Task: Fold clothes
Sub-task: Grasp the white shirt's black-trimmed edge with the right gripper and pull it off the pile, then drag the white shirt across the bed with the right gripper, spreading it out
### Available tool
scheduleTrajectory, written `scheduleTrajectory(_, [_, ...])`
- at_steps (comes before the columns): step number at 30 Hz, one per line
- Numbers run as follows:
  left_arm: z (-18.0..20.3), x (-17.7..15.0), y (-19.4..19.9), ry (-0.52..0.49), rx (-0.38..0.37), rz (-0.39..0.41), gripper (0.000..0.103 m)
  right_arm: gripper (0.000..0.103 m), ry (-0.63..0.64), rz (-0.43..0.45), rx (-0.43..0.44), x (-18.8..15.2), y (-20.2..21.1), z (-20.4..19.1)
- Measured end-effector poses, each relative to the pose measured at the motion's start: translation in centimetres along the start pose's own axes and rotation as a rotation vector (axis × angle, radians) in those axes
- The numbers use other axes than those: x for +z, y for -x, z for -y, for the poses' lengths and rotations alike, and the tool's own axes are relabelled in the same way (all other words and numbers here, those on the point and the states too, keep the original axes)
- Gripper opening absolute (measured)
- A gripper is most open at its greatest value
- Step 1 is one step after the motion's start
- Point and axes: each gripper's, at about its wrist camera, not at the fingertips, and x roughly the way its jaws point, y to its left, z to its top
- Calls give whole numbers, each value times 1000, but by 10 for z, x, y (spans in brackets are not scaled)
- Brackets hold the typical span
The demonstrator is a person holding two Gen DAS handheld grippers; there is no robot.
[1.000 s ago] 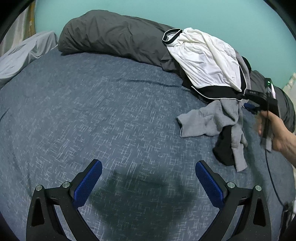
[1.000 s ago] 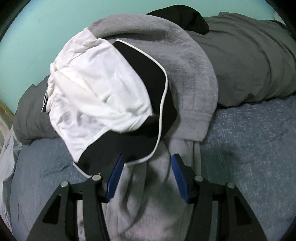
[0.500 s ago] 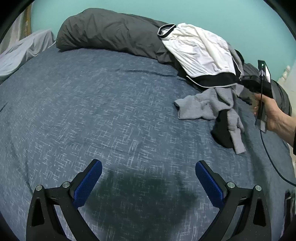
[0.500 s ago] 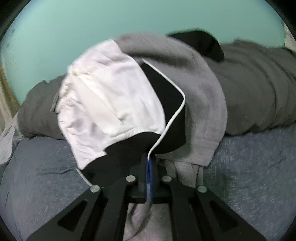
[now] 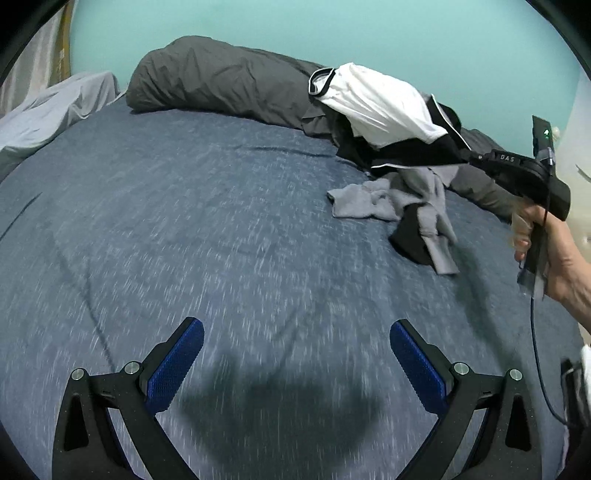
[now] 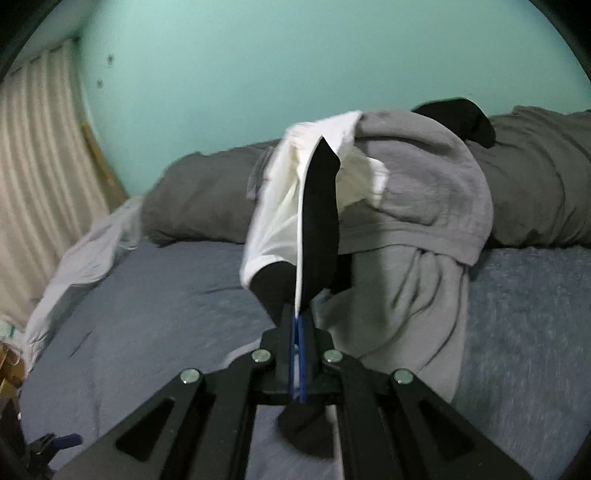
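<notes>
A black-and-white garment (image 5: pixel 376 107) with white piping lies on top of a clothes heap at the head of the bed. My right gripper (image 6: pixel 297 321) is shut on its black hem, and the cloth (image 6: pixel 317 221) stretches taut from the heap to the jaws. In the left wrist view the right gripper (image 5: pixel 471 158), held by a hand (image 5: pixel 554 254), pulls that hem off to the right. Under it lie a grey sweatshirt (image 5: pixel 391 199) and a black piece (image 5: pixel 410 240). My left gripper (image 5: pixel 297 354) hangs open over bare blue sheet, holding nothing.
A dark grey duvet (image 5: pixel 221 79) is bunched along the teal wall (image 5: pixel 332 33). A pale grey sheet (image 5: pixel 48 110) is heaped at the left edge, near a curtain (image 6: pixel 33 166). The blue bed sheet (image 5: pixel 184 221) spreads wide in front of the heap.
My right gripper closed on the black hem and pulled back and up, stretching the garment away from the heap. My left gripper drifted across the bed, staying open.
</notes>
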Motion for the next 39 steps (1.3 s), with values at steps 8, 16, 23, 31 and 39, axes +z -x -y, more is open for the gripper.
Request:
scheduleTrajectory(8, [9, -58, 52, 10, -17, 34, 103, 1, -4, 39, 87, -43, 78, -52])
scheduleTrajectory(16, [4, -122, 98, 96, -37, 95, 103, 1, -61, 112, 188, -105, 166, -86])
scheduleTrajectory(23, [-2, -165, 137, 114, -37, 119, 103, 1, -70, 161, 192, -149, 249, -111])
scheduleTrajectory(31, [6, -214, 214, 87, -47, 152, 103, 1, -55, 162, 177, -195, 347, -162])
scheduleTrajectory(39, [-4, -255, 247, 100, -85, 143, 103, 1, -5, 143, 211, -245, 421, -215])
